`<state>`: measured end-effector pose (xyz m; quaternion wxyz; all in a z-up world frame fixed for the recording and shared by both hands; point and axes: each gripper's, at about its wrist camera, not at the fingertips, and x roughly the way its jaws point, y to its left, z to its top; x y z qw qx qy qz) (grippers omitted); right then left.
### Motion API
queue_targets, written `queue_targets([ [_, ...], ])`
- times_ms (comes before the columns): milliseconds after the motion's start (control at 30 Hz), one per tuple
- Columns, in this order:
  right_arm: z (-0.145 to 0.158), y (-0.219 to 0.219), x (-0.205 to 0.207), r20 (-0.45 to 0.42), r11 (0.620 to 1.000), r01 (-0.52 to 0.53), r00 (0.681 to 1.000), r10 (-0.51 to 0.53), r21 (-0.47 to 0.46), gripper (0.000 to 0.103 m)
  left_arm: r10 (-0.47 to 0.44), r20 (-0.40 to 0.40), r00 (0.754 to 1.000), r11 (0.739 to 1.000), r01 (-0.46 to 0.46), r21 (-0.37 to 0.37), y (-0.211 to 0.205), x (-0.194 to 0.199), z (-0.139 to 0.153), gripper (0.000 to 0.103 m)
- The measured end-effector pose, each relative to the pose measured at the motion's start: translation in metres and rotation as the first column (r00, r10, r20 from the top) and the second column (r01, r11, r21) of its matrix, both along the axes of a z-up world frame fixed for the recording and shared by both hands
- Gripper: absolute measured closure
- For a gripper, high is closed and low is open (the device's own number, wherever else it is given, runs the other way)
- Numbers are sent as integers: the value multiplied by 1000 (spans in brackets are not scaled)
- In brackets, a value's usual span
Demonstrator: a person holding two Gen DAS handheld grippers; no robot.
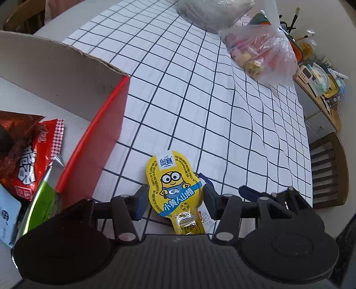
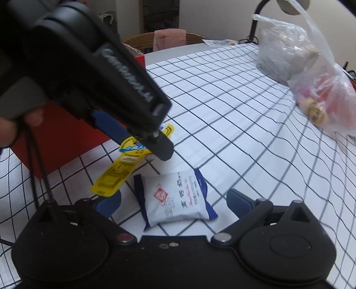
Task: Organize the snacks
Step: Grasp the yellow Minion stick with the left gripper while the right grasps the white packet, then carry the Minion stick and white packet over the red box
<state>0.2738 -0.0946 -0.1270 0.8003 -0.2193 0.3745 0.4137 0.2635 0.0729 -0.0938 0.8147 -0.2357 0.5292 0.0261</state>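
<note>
My left gripper (image 1: 175, 199) is shut on a yellow peanut-shaped snack packet (image 1: 173, 186) with a cartoon figure on it. The right wrist view shows that packet (image 2: 115, 175) hanging tilted above the checked tablecloth (image 2: 233, 124), held by the left gripper (image 2: 138, 140). Beside it on the left stands a red-sided cardboard box (image 1: 106, 144) with a red snack bag (image 1: 29, 160) and other packets inside. A white and blue snack packet (image 2: 175, 197) lies flat on the cloth between the spread fingers of my right gripper (image 2: 174, 201), which is open and not touching it.
A clear plastic bag of mixed snacks (image 1: 262, 55) lies at the far right of the table, with a grey translucent bag (image 1: 211, 13) behind it. A wooden chair (image 1: 327, 169) stands off the right edge, near a cluttered shelf (image 1: 320, 77). A lamp arm (image 2: 255, 20) rises at the back.
</note>
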Motion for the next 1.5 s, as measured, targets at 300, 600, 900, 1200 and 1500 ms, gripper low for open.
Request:
queue_targets([
  [300, -19, 12, 13, -23, 998, -42, 999, 41, -41, 15, -12, 29, 999, 1000, 11, 25, 0, -8, 3, 52],
  [600, -15, 8, 10, -44, 999, -35, 998, 34, -23, 45, -19, 33, 999, 999, 18, 34, -3, -8, 3, 52],
  [900, 5, -15, 1, -45, 998, 63, 997, -63, 20, 47, -59, 61, 996, 998, 57, 39, -15, -17, 17, 52],
  [1200, 39, -45, -36, -5, 991, 134, 991, -134, 26, 47, -124, 112, 986, 991, 118, 60, -28, -41, 46, 52],
  [1500, 78, -56, -79, 61, 975, 220, 974, -220, 8, 47, -173, 176, 969, 984, 163, 72, -30, -75, 82, 52],
])
